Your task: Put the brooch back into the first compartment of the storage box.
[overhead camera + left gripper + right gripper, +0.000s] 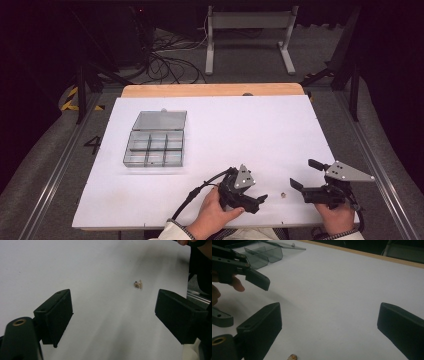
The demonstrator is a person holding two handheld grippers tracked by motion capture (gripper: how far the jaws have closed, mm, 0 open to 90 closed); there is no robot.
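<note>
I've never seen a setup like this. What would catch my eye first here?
Probably the two black hand-held grippers at the near edge of the white table, the left gripper and right gripper both open. Between them lies a tiny brass-coloured part. Farther left sits a clear grey plastic compartment box, its lid open.

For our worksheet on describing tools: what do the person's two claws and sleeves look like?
Each claw is black, with two blocky, flat-faced jaws. The left claw and the right claw each carry a grey three-cornered plate with dark dots on top. A black cable trails from the left one, and another hangs from the right. The person wears white sleeves with dark patterned cuffs.
</note>
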